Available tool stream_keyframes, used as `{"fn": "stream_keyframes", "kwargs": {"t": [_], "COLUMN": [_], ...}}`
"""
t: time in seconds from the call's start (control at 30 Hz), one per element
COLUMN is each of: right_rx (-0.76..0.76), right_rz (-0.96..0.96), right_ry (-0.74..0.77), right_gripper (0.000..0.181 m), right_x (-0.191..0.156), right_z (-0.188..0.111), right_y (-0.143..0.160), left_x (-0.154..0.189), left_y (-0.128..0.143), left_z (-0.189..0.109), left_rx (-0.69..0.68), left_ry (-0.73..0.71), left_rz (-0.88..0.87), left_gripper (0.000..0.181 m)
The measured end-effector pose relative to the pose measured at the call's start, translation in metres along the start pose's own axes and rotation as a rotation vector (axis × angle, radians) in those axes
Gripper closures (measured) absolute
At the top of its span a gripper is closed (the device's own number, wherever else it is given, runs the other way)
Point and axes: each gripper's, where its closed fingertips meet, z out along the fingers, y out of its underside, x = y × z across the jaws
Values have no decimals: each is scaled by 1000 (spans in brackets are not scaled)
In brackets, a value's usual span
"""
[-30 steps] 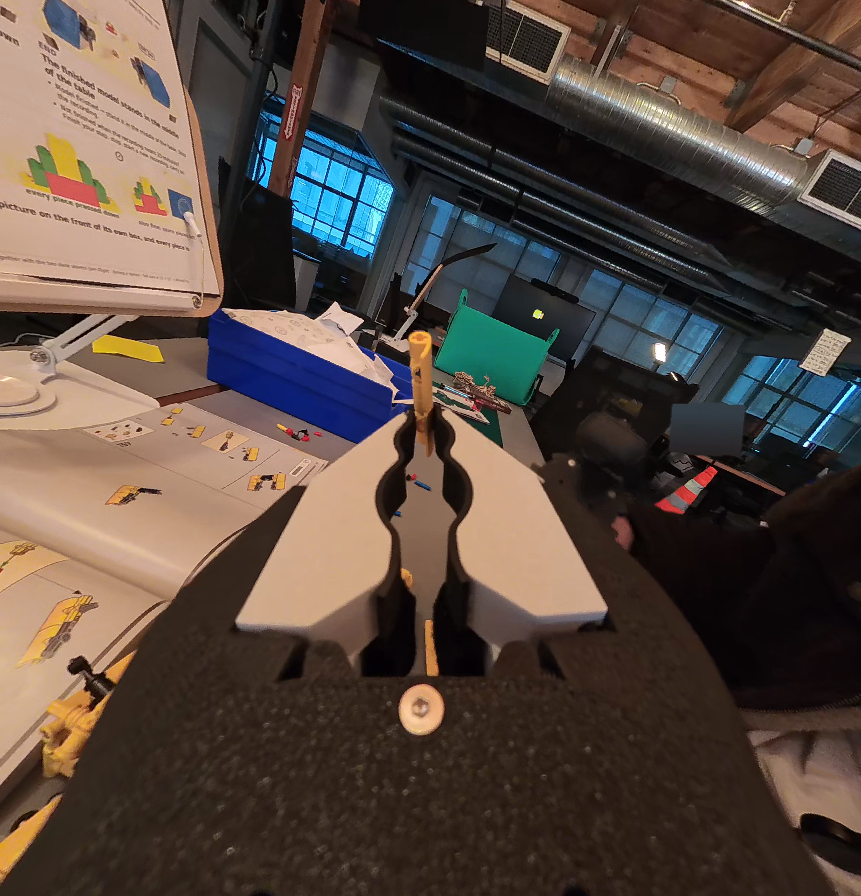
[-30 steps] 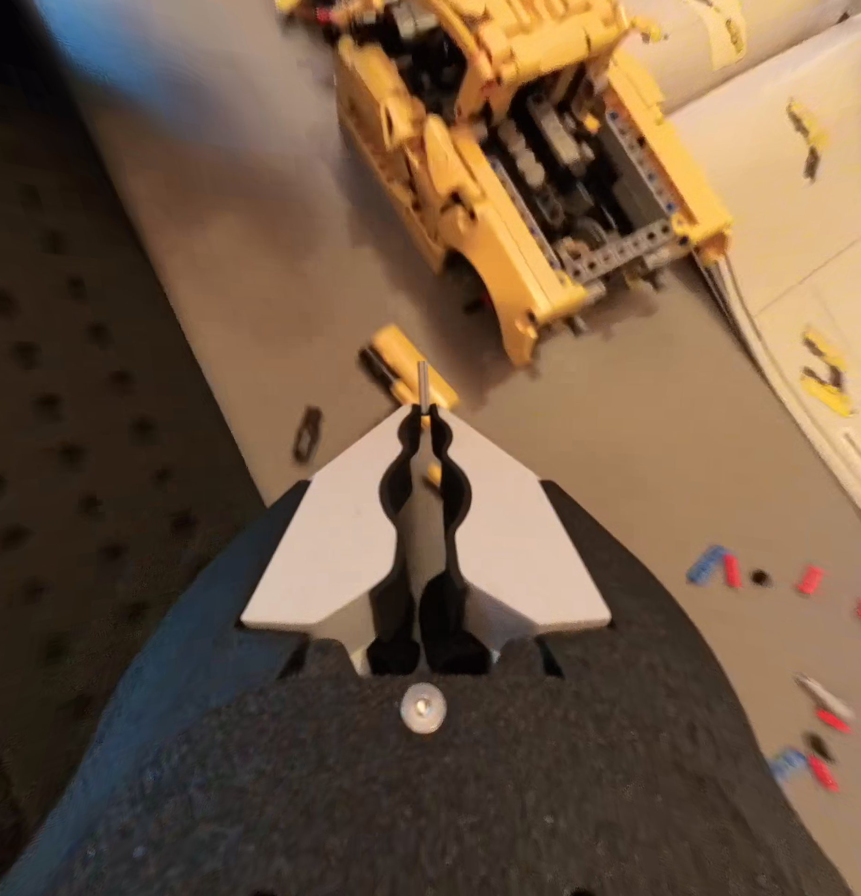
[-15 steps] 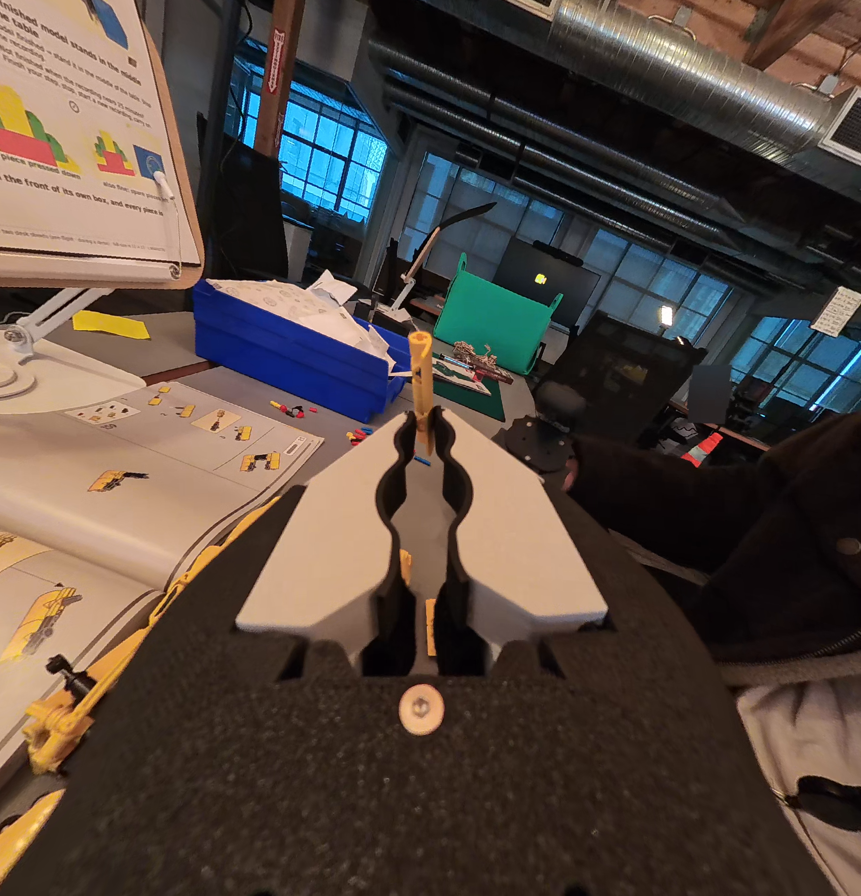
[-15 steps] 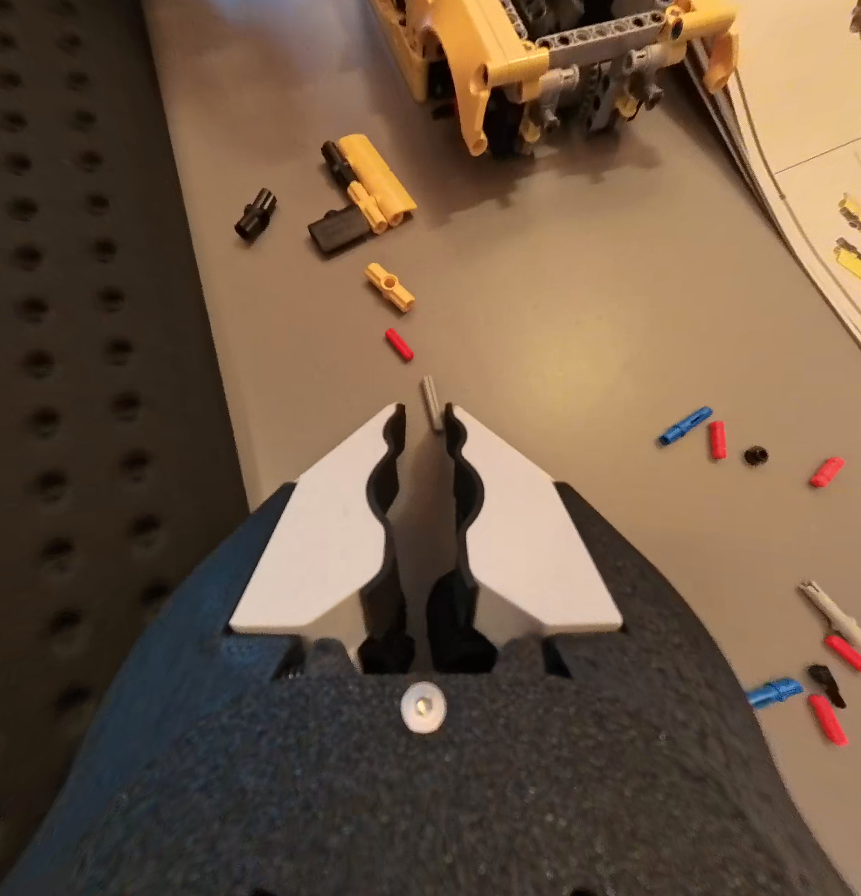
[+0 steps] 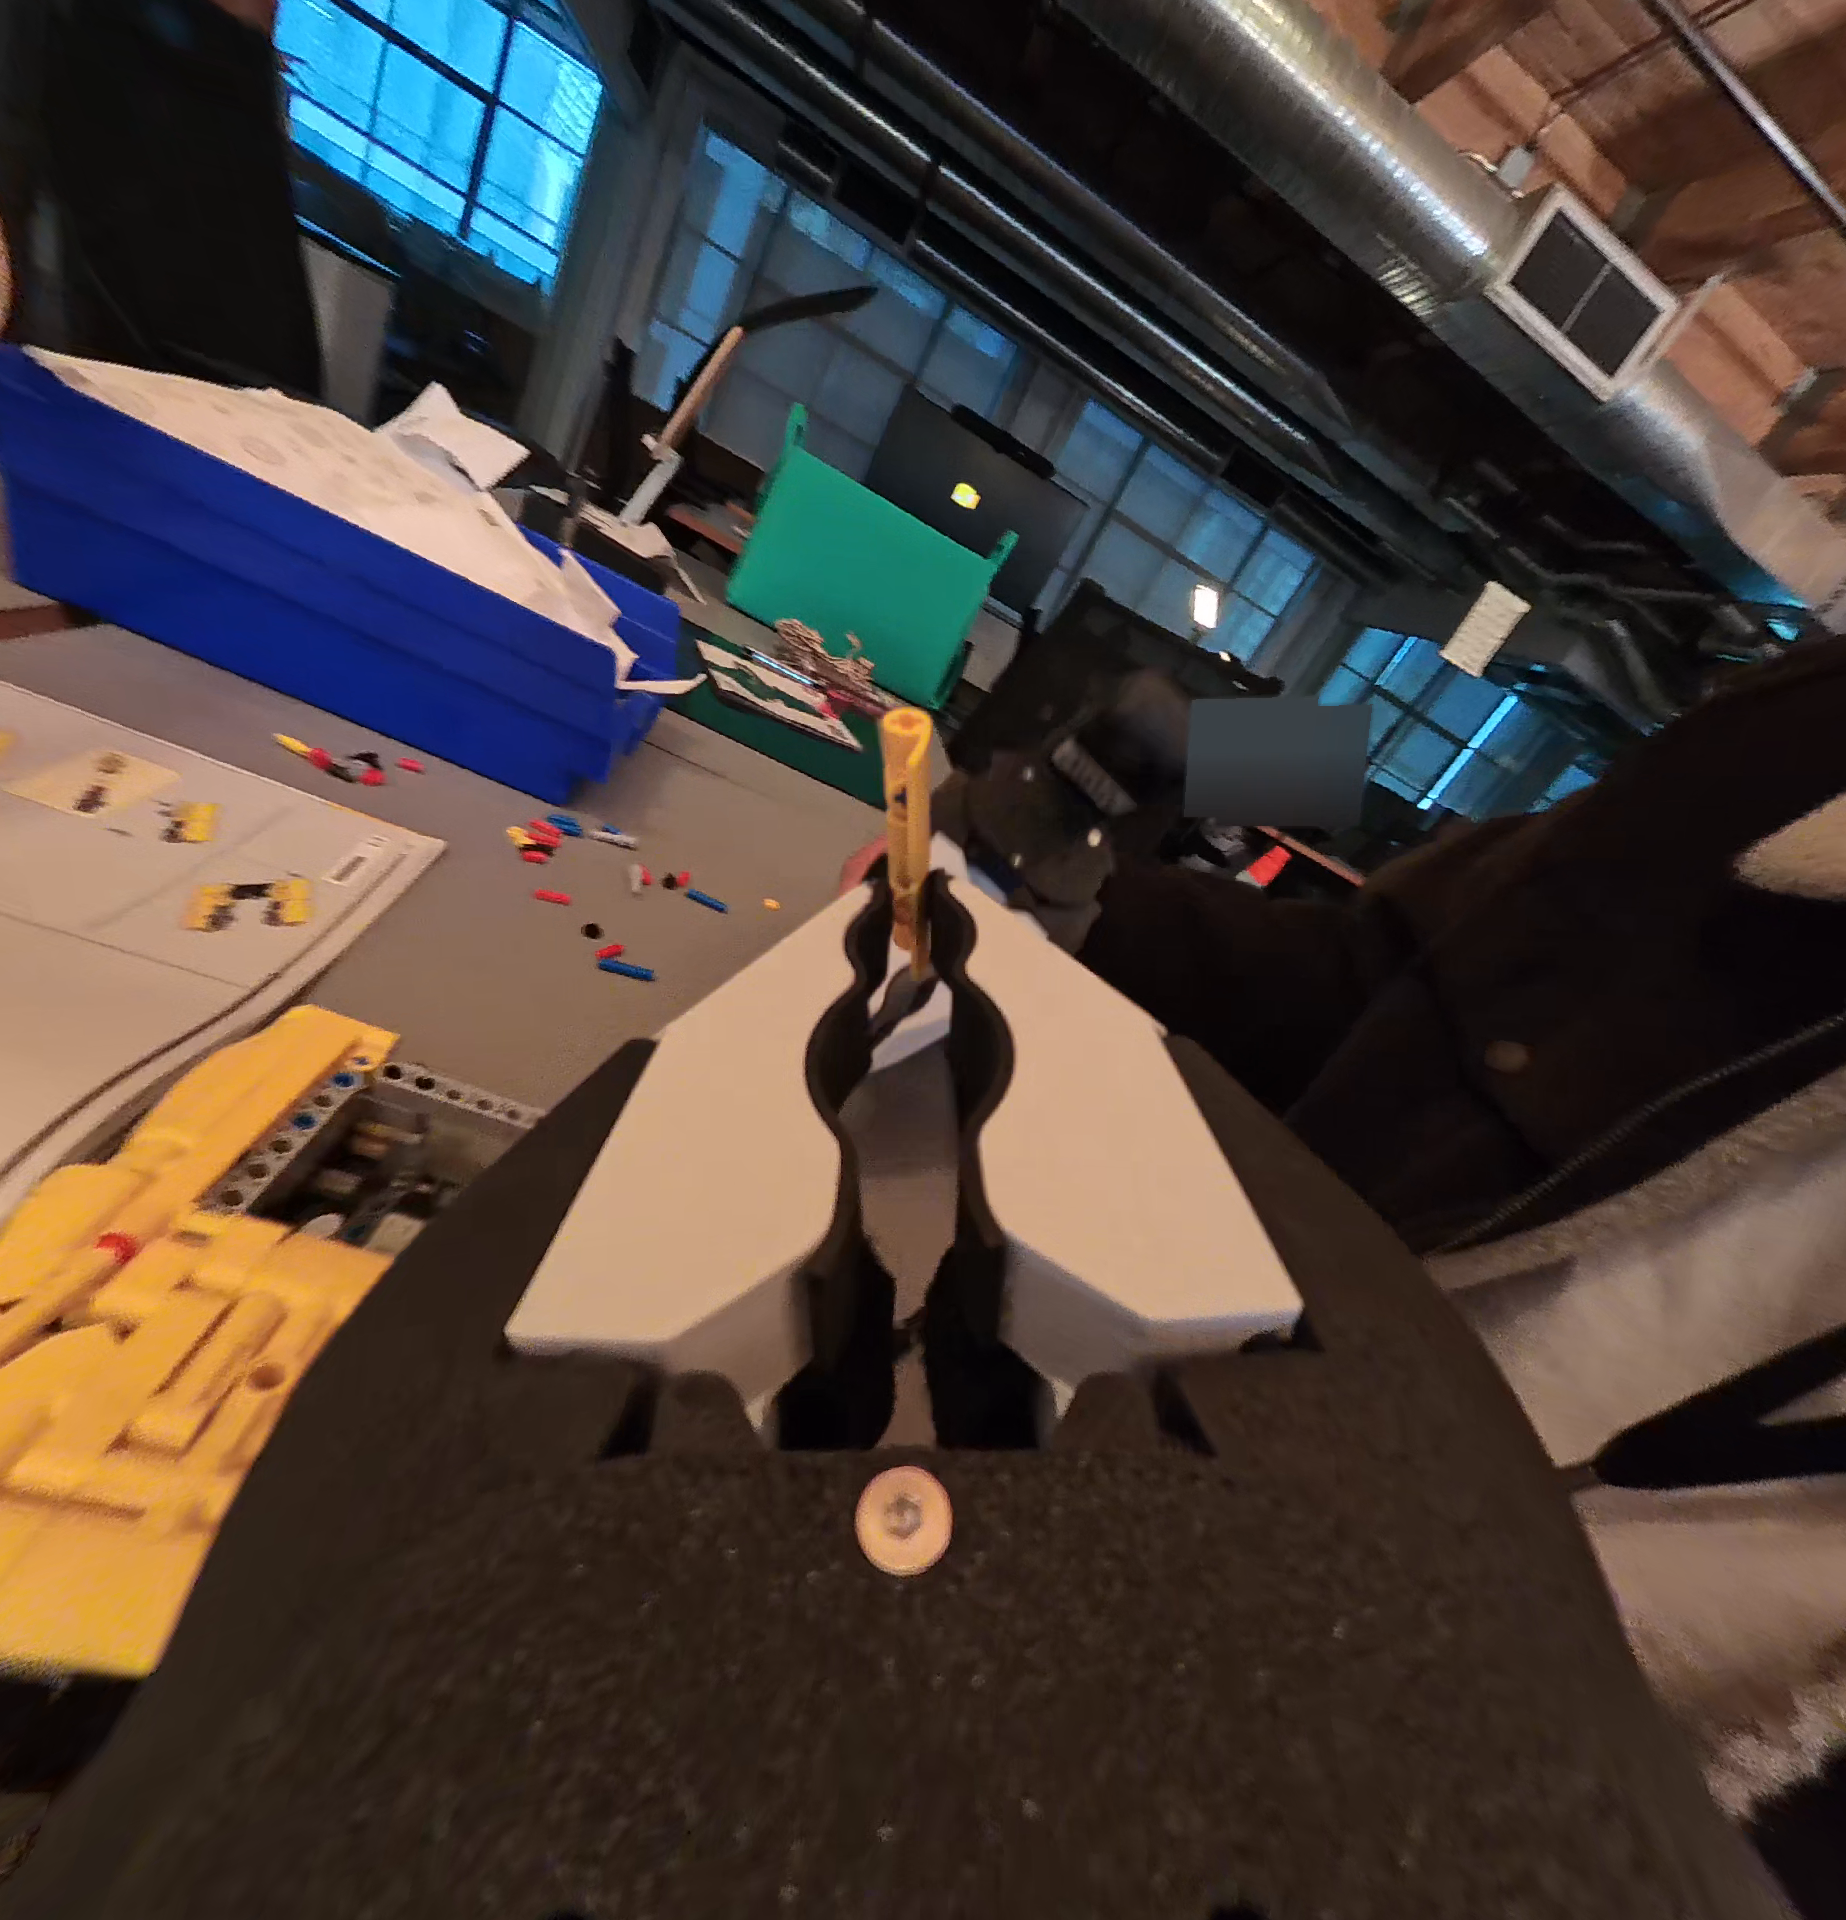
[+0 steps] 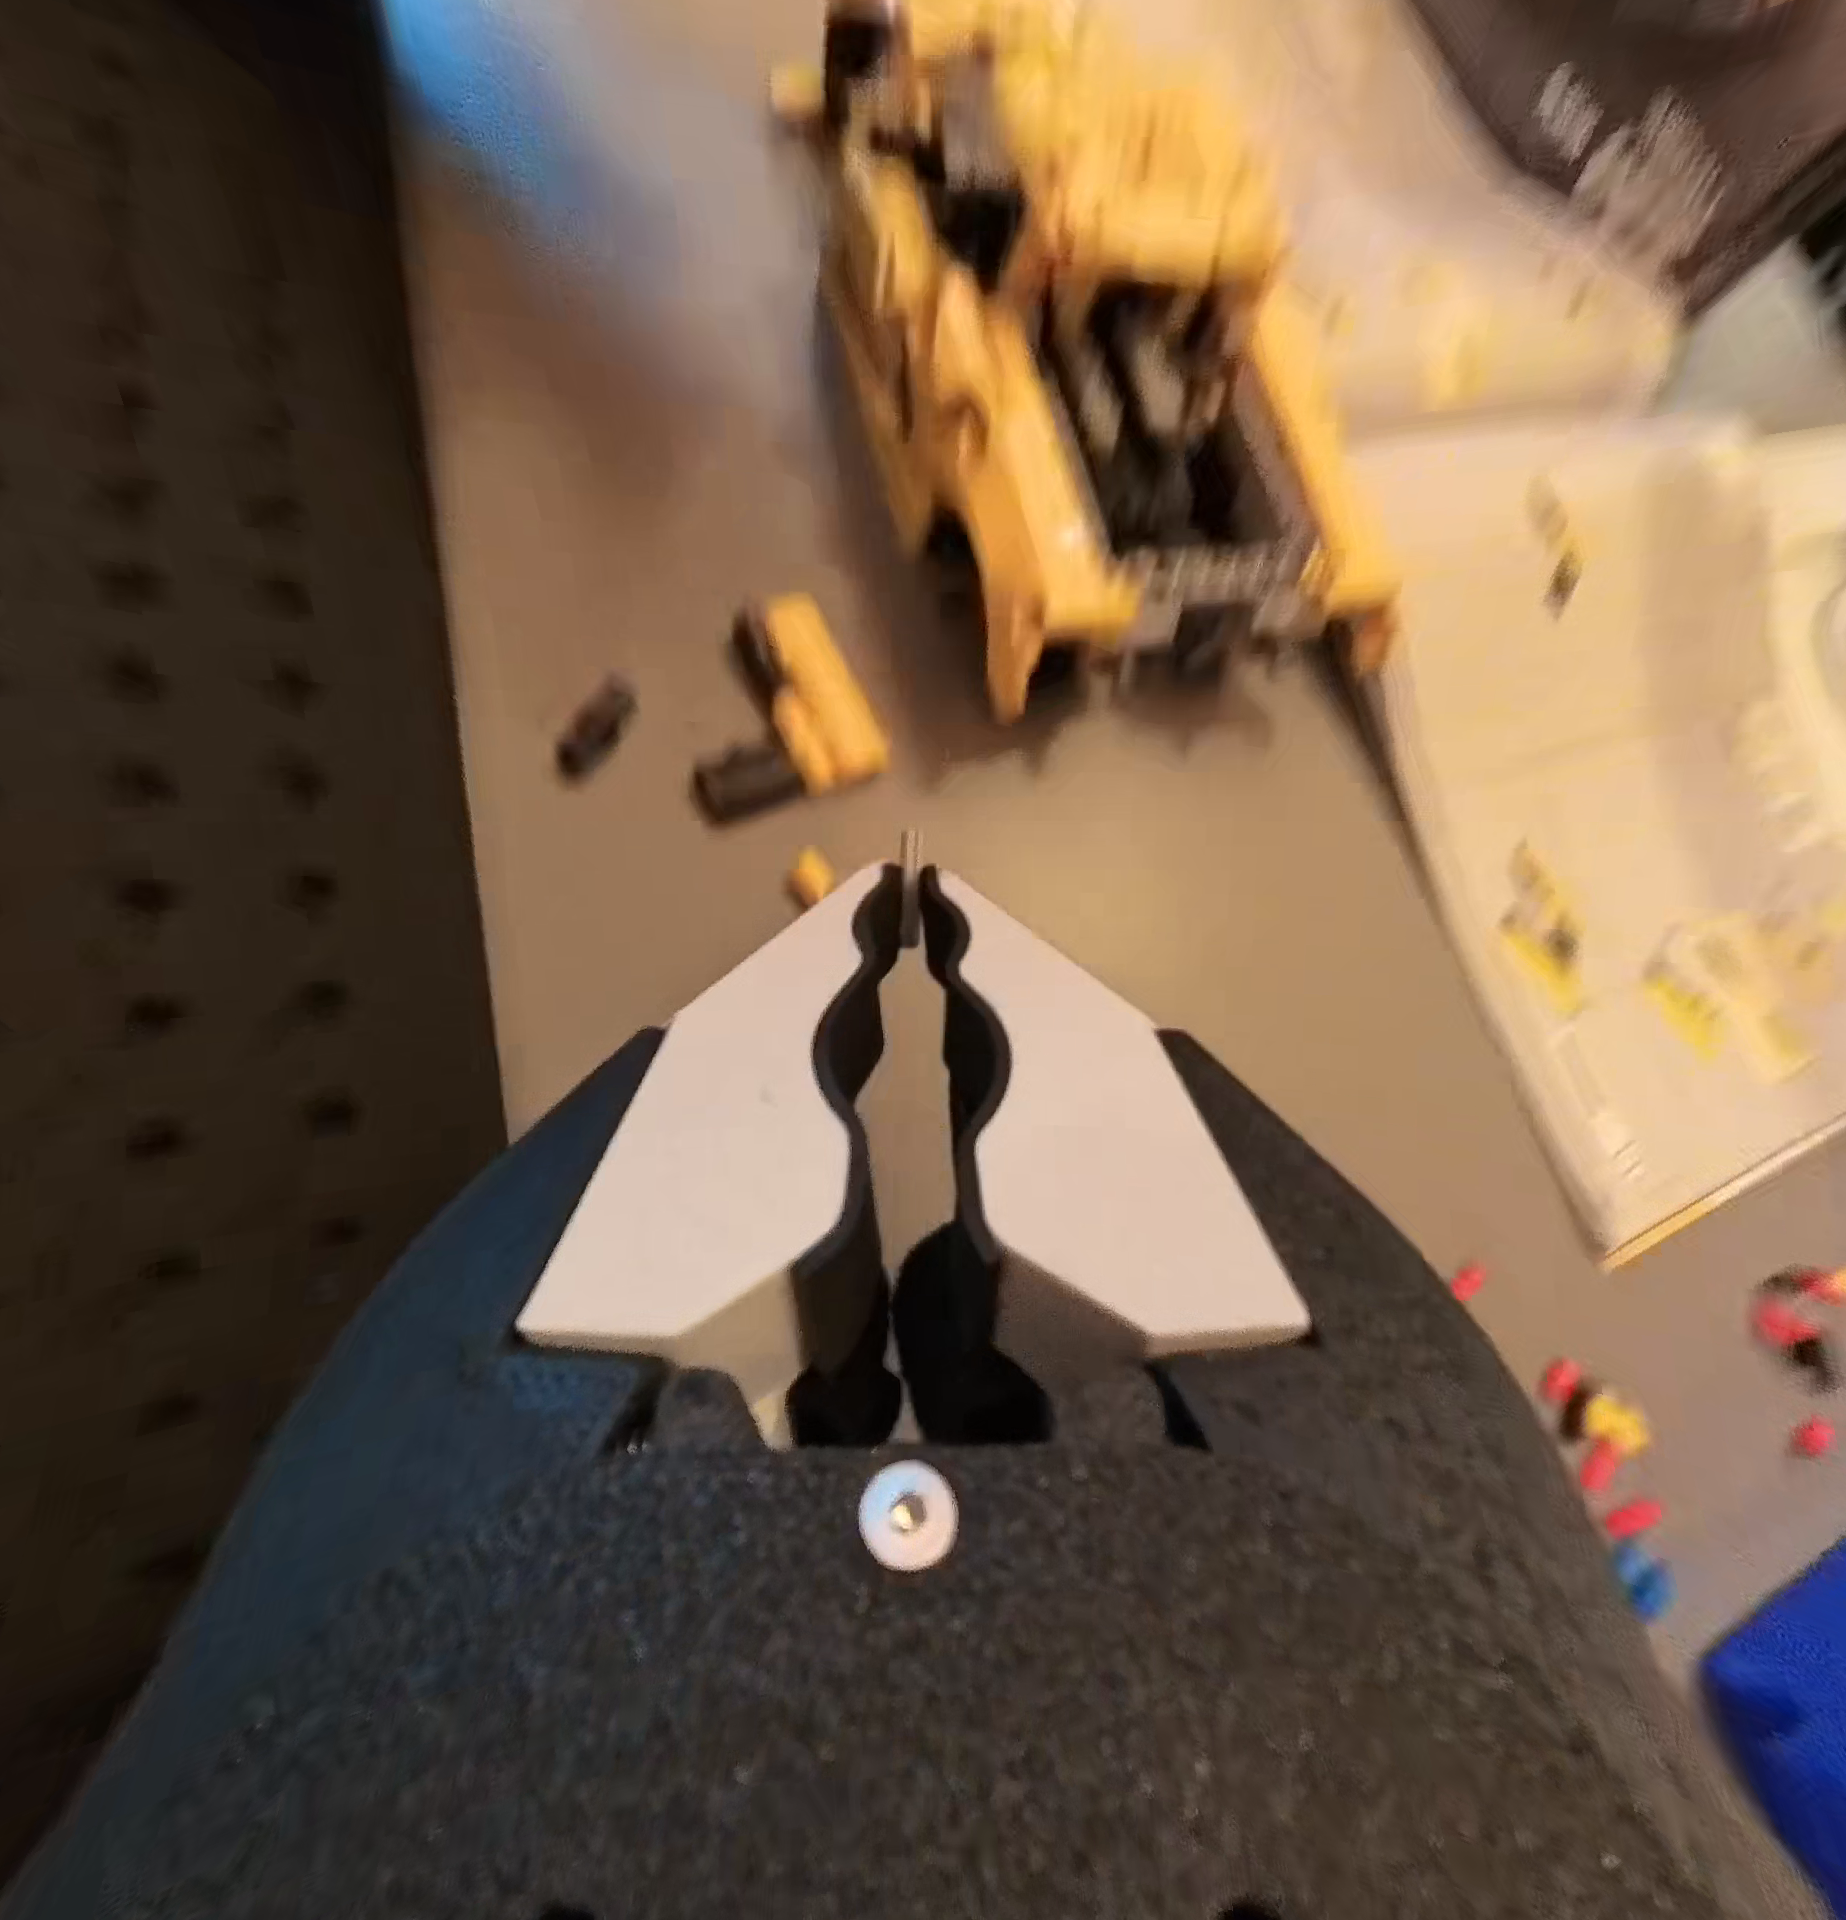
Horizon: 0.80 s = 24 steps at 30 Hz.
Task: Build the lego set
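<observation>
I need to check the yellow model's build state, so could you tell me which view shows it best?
The left wrist view: the model is close, with beams and holes readable. The right wrist view shows the whole model, but blurred.

One yellow vehicle model (image 6: 1095,416) and one open instruction booklet (image 6: 1625,831) are seen ahead of the right gripper (image 6: 906,891). One blue bin (image 5: 306,592) is counted beyond the left gripper (image 5: 906,914).

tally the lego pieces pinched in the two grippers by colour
yellow: 1, the long yellow plastic connector piece in the left gripper
grey: 1, the thin grey plastic pin in the right gripper
total: 2
</observation>
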Motion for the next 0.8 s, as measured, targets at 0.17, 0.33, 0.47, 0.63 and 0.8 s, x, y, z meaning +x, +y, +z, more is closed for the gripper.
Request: {"fn": "stream_keyframes", "kwargs": {"t": [0.17, 0.33, 0.47, 0.63, 0.8], "right_rx": [43, -50, -51, -79, -90], "right_rz": [-40, -193, -225, -239, -257], "right_ry": [-39, -19, -11, -15, -21], "right_gripper": [178, 178, 178, 178, 178], "right_x": [5, 12, 12, 10, 8], "right_z": [-15, -8, -10, -9, -9], "right_y": [-96, -112, -122, -119, -119], "left_x": [14, 21, 19, 18, 16], "left_y": [17, 26, 31, 35, 37], "left_z": [11, 16, 17, 19, 19], "left_rx": [-79, -117, -147, -165, -182], "left_ry": [57, 86, 63, 52, 38], "left_rz": [45, 85, 122, 140, 148], "left_gripper": [175, 175, 175, 174, 174]}}
